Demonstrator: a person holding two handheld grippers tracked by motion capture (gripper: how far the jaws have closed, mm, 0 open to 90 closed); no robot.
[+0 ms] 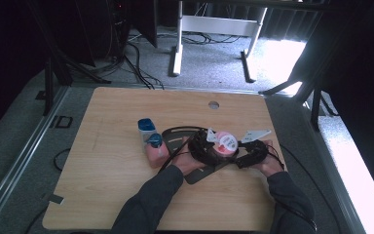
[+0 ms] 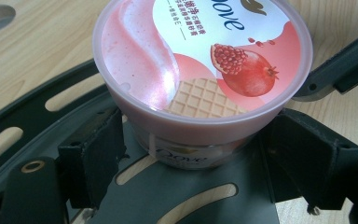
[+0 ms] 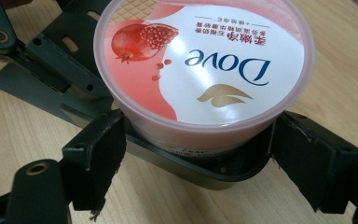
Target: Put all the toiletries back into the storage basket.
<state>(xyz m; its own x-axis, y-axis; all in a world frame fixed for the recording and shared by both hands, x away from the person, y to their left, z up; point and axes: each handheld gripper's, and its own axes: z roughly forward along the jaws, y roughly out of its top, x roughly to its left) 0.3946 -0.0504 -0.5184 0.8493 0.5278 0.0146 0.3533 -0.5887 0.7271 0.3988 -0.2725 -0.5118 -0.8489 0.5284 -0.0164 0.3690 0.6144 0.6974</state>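
Observation:
A pink Dove jar with a pomegranate picture on its lid stands on a dark slotted plate near the middle of the wooden table. My left gripper comes at it from the left and my right gripper from the right. In the left gripper view the jar sits between the black jaws of the left gripper, which press its body under the lid. In the right gripper view the jar sits the same way in the right gripper, jaws tight at its sides.
A blue-capped clear bottle and a pink bottle stand just left of the plate. A round cable hole lies at the far side of the table. Desk legs and cables are on the floor beyond.

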